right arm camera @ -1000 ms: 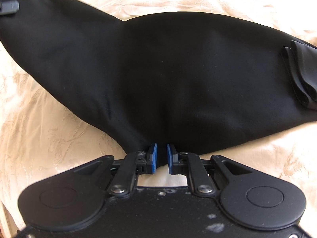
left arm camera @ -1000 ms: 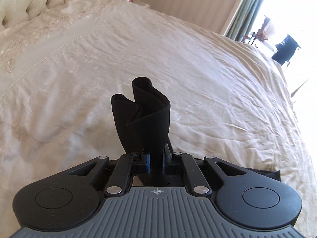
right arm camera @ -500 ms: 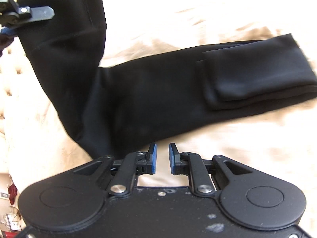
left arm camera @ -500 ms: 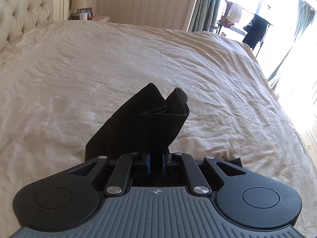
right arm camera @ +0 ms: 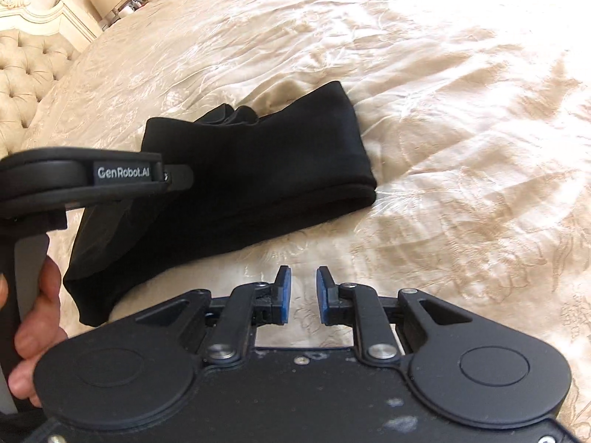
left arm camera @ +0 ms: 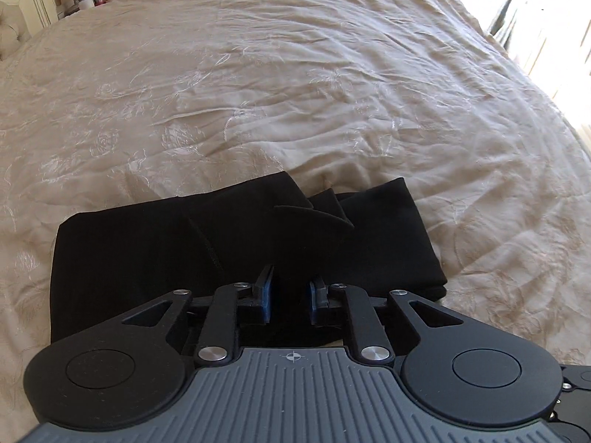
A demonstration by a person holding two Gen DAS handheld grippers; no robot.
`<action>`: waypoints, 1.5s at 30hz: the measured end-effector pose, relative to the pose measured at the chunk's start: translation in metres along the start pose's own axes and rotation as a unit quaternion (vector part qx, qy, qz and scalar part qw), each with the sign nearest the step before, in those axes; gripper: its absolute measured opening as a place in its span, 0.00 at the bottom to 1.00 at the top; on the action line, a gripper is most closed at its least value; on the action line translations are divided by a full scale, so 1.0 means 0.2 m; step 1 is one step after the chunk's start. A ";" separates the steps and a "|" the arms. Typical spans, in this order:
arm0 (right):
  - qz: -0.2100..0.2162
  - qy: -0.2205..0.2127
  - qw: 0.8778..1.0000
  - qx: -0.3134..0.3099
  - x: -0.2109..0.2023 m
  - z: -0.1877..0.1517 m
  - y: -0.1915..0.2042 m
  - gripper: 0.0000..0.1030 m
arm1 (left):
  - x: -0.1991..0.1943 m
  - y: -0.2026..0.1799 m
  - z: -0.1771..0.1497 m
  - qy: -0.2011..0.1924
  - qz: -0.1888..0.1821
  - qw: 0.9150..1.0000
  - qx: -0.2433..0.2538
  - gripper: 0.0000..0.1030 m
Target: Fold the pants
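The black pants [left arm camera: 147,251] lie folded in a thick band on the cream bed cover [left arm camera: 295,92]. My left gripper [left arm camera: 291,291] hovers low over them; its jaws are opening, and a raised flap of black fabric stands loosely between the blue pads [left arm camera: 267,295]. In the right wrist view the pants [right arm camera: 258,170] lie up and to the left. My right gripper [right arm camera: 303,291] sits over bare bed cover [right arm camera: 443,147] just off their near edge, its jaws opening with nothing between them. The left gripper [right arm camera: 184,181] and the hand [right arm camera: 37,313] holding it show at the left edge.
A tufted headboard [right arm camera: 26,70] and a bedside table with a lamp [right arm camera: 107,0] are at the far left. The bed's edge and a bright window [left arm camera: 535,18] are at the far right. Wrinkled bed cover spreads beyond the pants.
The left gripper carried the lifted pants end across and down onto the rest of the pants, and its jaws parted. The right gripper let go of the fabric, drew back off it and widened.
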State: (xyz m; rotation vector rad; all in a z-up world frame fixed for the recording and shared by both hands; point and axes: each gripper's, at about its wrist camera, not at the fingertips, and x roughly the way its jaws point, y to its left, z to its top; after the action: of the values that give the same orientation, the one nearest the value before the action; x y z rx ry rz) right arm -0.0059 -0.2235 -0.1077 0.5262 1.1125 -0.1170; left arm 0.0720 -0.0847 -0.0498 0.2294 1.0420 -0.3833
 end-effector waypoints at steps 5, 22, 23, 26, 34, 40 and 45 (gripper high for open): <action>-0.004 -0.006 1.000 0.003 -0.06 0.05 -0.09 0.22 | -0.01 -0.06 0.05 0.004 0.004 1.000 0.005 0.21; -0.066 -0.045 0.997 0.024 -0.11 0.23 -0.11 0.23 | 0.02 -0.19 0.05 0.035 -0.081 0.996 0.032 0.37; -0.069 -0.046 0.996 0.024 -0.12 0.23 -0.11 0.23 | 0.02 -0.19 0.05 0.038 -0.101 0.994 0.026 0.37; -0.080 -0.046 0.995 0.027 -0.12 0.23 -0.13 0.24 | 0.02 -0.18 0.07 0.041 -0.123 0.992 0.010 0.38; -0.046 -0.064 0.997 -0.002 -0.11 0.30 -0.04 0.26 | -0.08 0.15 0.06 0.022 -0.017 0.999 -0.026 0.38; -0.004 -0.056 0.997 -0.044 0.03 0.39 0.13 0.31 | -0.05 0.53 -0.03 0.055 0.053 0.994 -0.083 0.38; 0.008 -0.033 0.996 -0.078 0.15 0.46 0.23 0.35 | 0.05 0.72 -0.17 0.110 0.066 0.986 -0.109 0.39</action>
State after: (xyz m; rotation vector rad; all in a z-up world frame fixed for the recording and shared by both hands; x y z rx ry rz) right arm 0.0989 -0.2200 -0.0884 0.3898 1.0434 -0.0332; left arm 0.1097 0.0563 -0.0740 0.1456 1.2686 -0.1228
